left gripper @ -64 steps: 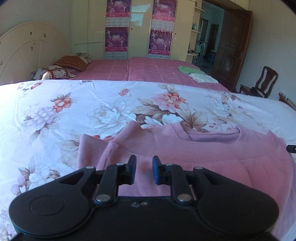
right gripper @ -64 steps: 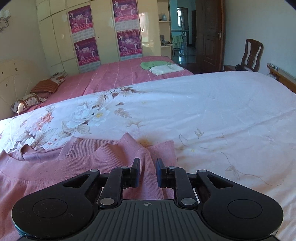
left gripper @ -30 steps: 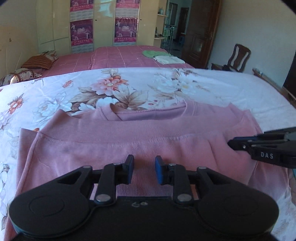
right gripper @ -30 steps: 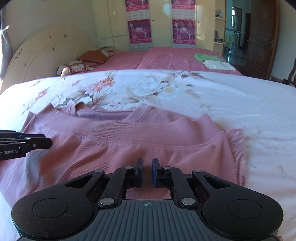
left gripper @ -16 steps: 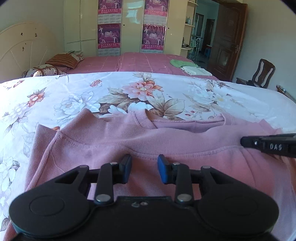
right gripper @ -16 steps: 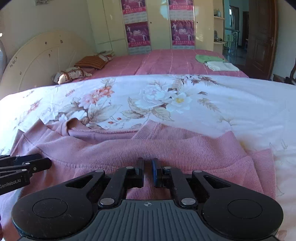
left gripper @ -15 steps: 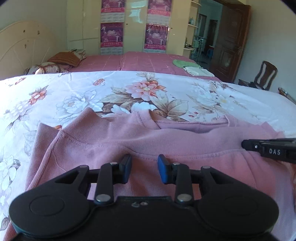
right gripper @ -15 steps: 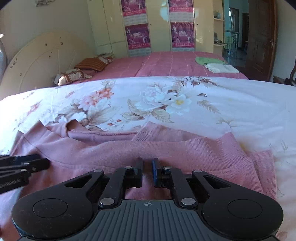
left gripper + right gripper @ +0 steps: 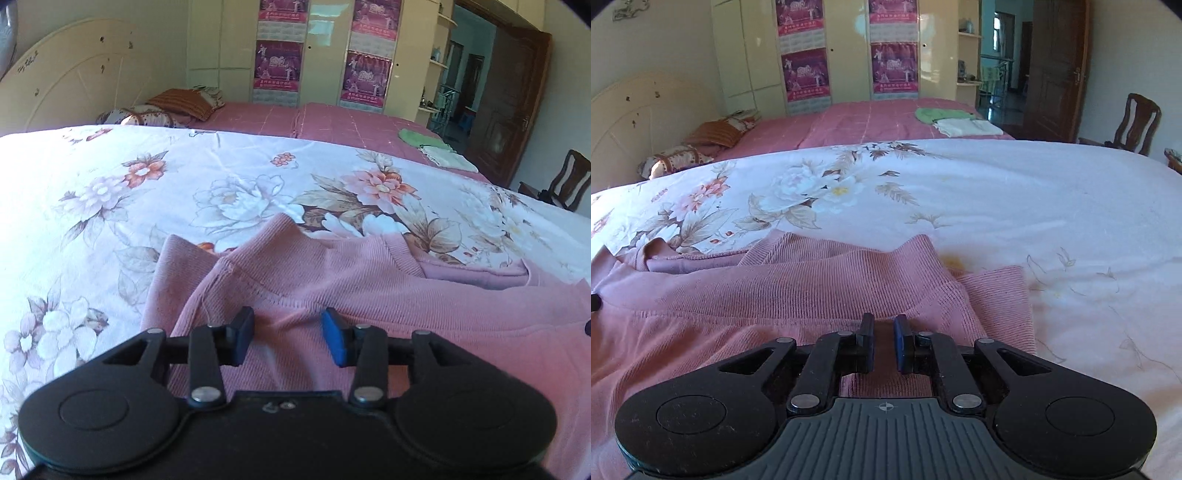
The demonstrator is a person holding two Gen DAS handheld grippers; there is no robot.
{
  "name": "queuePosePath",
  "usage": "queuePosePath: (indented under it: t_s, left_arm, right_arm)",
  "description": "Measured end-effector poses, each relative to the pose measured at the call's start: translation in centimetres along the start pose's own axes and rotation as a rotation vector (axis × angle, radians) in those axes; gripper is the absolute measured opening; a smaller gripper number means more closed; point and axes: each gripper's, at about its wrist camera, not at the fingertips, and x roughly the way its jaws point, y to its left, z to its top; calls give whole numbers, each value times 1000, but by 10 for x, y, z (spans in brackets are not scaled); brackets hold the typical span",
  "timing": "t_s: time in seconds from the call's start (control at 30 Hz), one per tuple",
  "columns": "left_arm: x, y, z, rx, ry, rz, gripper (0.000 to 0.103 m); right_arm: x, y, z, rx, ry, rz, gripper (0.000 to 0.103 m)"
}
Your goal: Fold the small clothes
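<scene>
A pink knitted sweater (image 9: 388, 295) lies spread on the floral bedsheet (image 9: 184, 192), neckline away from me. My left gripper (image 9: 288, 338) is open, its fingers apart over the sweater's left shoulder area, with a raised fold between them. In the right wrist view the same sweater (image 9: 775, 295) fills the lower left. My right gripper (image 9: 884, 341) has its jaws nearly together over the sweater's right side near the sleeve; a narrow gap shows pink cloth, and whether it pinches the cloth is unclear.
A second bed with a pink cover (image 9: 868, 122) stands behind, holding green and white folded cloths (image 9: 956, 122) and pillows (image 9: 701, 144). A wardrobe, an open door and a wooden chair (image 9: 1134, 122) are at the back right.
My left gripper has opened wider and moved left toward the sweater's shoulder. My right gripper has moved right toward the sleeve side; each gripper has almost left the other's view.
</scene>
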Motion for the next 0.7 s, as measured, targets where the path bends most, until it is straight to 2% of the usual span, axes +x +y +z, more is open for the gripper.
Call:
queuePosePath:
  t_s: [0.07,0.1,0.13,0.2,0.33,0.5,0.63,0.67,0.7]
  left_arm:
    - [-9,-4,-2,31,7,-4,54]
    - [-15,-7,-5,44,5,-6,67]
    - [-23,-9,-8,49,-5,-12,73]
    - [-36,-14,-16,67,-12,-21,75]
    - [-46,-18,-32,64,29,-32,75]
    - [-45,-12,-47,52,41,3,86]
    - [-49,-8,-44,48,61,16,84]
    - [-51,-7,-44,48,63,16,84]
    - [-54,-7,-45,52,62,18,84]
  right_arm:
    - [-17,9,-2,12,-22,57,9]
    - [-25,16,-5,1,-30,75,9]
    - [-31,23,-7,-12,-36,90,9]
    - [-45,42,-14,-40,-50,126,9]
    - [-59,74,-30,-97,-53,163,9]
    - [-45,98,-52,-217,-21,100,9]
    - [-54,101,-48,-219,-17,85,10]
    - [-59,101,-46,-203,-27,101,13]
    - [-66,102,-45,-188,-37,113,31]
